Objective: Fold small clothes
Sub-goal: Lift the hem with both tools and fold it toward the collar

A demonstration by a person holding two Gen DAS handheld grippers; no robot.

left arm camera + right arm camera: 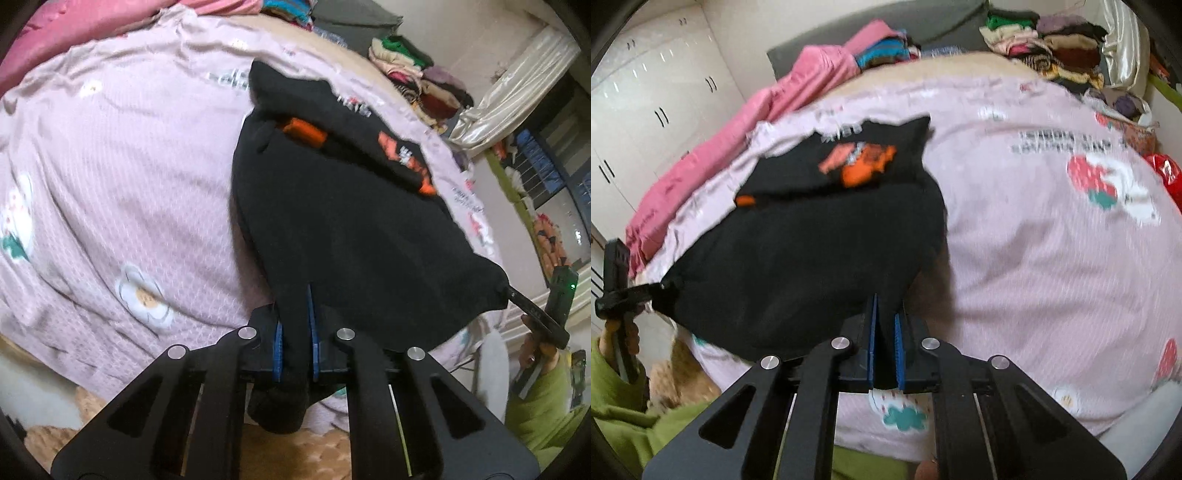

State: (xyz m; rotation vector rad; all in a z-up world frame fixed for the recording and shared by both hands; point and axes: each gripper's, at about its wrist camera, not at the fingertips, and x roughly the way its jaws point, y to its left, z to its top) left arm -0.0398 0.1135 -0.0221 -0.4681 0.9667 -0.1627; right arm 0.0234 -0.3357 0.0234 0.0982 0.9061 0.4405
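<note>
Left gripper (295, 332) clamped on near hem corner of black T-shirt (343, 229); right gripper (885, 341) clamped on opposite near corner. Shirt hangs taut between them above near edge of bed (1052, 229), far part with orange print (860, 162) resting on bedspread. For clean fold: likely keep both corners level, edge stretched, carry hem toward collar, lay flat. Shirt: soft matte knit, limp. Bedspread: pale pink, ribbed weave, flower and strawberry motifs. Blue ridged jaw pads.
</note>
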